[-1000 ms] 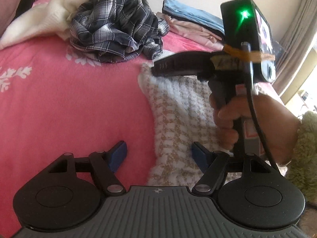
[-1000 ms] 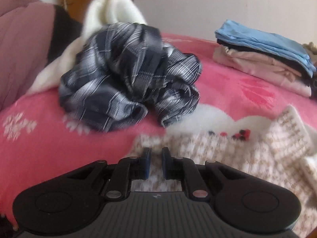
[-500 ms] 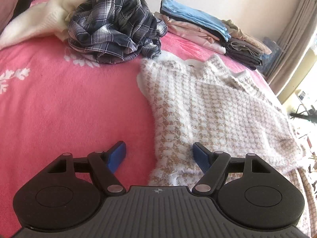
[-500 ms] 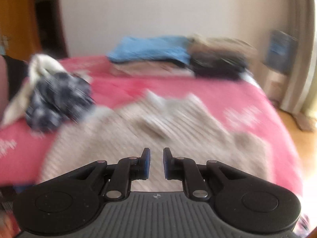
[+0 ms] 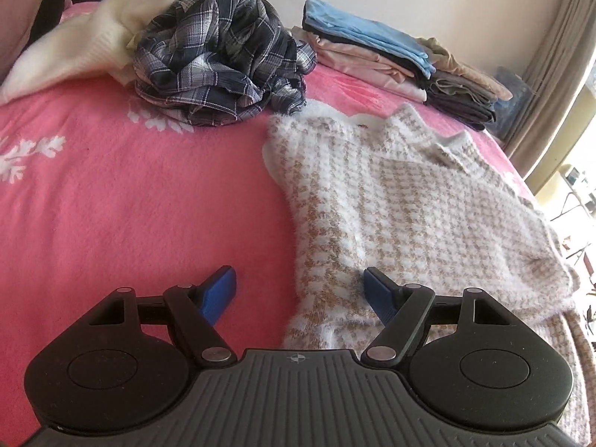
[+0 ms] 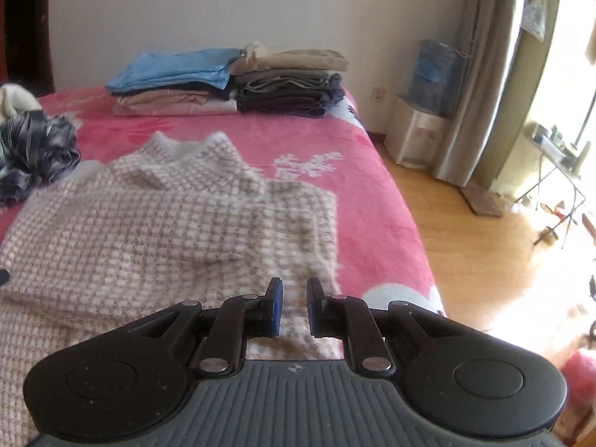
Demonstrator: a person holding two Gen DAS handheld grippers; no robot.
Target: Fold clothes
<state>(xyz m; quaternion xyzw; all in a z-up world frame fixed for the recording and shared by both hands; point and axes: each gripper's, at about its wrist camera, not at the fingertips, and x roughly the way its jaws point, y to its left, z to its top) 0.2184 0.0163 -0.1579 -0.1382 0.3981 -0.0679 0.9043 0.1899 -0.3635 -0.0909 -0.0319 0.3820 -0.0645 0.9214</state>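
A fuzzy cream-and-tan checked sweater (image 5: 402, 201) lies spread across the pink blanket (image 5: 130, 201) of a bed, its collar towards the far wall and one side laid over the body in a soft ridge, seen best in the right wrist view (image 6: 156, 223). The left gripper (image 5: 298, 290) hovers low over the sweater's near left edge with its blue pads spread wide, holding nothing; one pad sits over the knit, the other over bare blanket. The right gripper (image 6: 294, 307) hangs above the sweater's right side with only a narrow gap between its pads and no cloth visibly caught in it. The knit looks thick, light and limp, so it should sag and stretch when lifted rather than hold a crease; its fuzzy pile ought to give the pads good purchase. An edge or hem, pinched through the full thickness, seems the safest hold. Beyond it sit a crumpled plaid shirt (image 5: 219, 74), a white garment (image 5: 74, 48) and neat stacks of folded clothes (image 6: 231, 82)
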